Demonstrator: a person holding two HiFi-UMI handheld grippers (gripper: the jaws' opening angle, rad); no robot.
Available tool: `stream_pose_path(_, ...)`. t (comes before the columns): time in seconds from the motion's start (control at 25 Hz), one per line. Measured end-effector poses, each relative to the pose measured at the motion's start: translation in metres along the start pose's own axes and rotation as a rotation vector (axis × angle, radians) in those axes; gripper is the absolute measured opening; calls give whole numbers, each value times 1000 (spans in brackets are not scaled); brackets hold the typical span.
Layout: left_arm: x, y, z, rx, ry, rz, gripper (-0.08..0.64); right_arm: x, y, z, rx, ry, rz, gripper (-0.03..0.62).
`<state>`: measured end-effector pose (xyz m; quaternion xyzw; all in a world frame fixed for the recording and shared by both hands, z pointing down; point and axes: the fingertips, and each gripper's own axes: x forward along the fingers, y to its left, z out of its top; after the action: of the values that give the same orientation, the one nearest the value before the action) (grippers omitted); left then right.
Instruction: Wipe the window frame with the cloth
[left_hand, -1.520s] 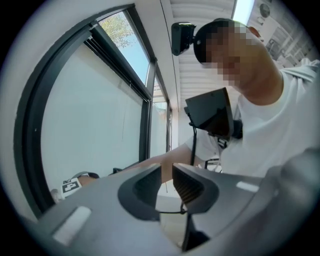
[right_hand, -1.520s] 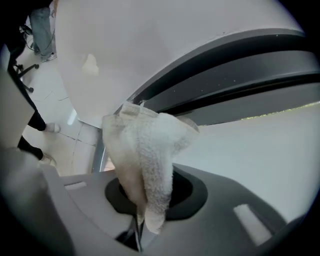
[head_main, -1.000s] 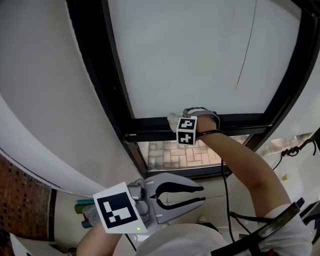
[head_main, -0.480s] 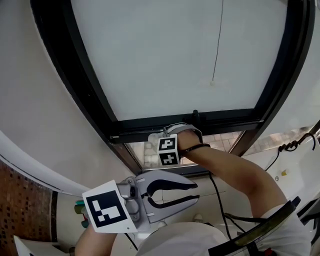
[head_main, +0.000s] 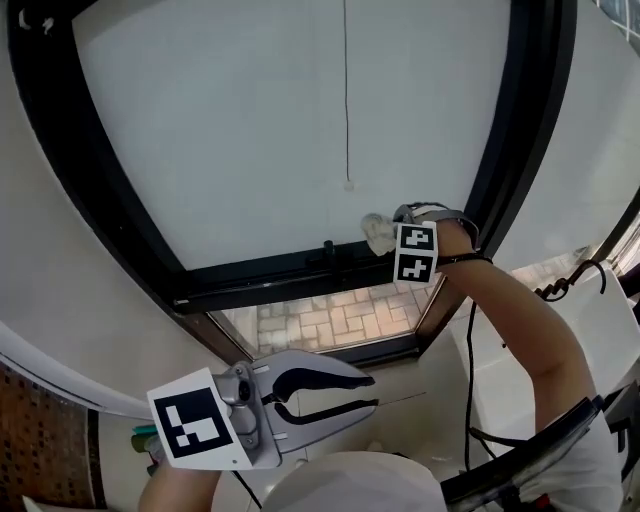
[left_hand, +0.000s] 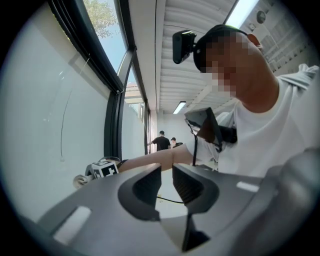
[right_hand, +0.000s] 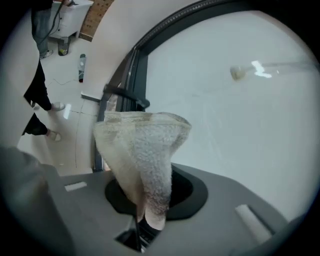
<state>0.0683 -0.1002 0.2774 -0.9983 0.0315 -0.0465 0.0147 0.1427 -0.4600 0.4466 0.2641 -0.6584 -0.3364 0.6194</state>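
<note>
Right gripper (head_main: 392, 238) raised to lower right corner of black metal window frame (head_main: 290, 272). Fingers clamped on off-white terry cloth (right_hand: 145, 150). Cloth (head_main: 377, 233) bunched at frosted pane (head_main: 250, 130), just above bottom rail, near right upright. Cannot tell if cloth touches rail.

Thin pull cord with small bead (head_main: 347, 184) hangs before pane, left of cloth and above it.

Left gripper (head_main: 372, 392) low, near person's body, well apart from window. Fingers (left_hand: 150, 182) slightly apart, nothing between them.
</note>
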Motion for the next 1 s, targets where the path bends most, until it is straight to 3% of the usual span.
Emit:
stream_pose_path(0.16,18,3,-7,-14,27,0,90,40,3,-64,36,66,-4,72)
stream_pose_path(0.48,39,13,-12,-37,50,27,90,87,25,-23,-2,14,38,72)
stream_pose_path(0.76,45,19,-19,-56,52,37,89,80,79,-11,-135,-27,66,73)
stream_pose_path(0.88,56,21,-20,-59,47,11,89,64,78,-24,-112,-49,71,72)
stream_pose_path(1.0,66,26,-21,-69,44,4,89,65,58,-74,-38,2,49,74)
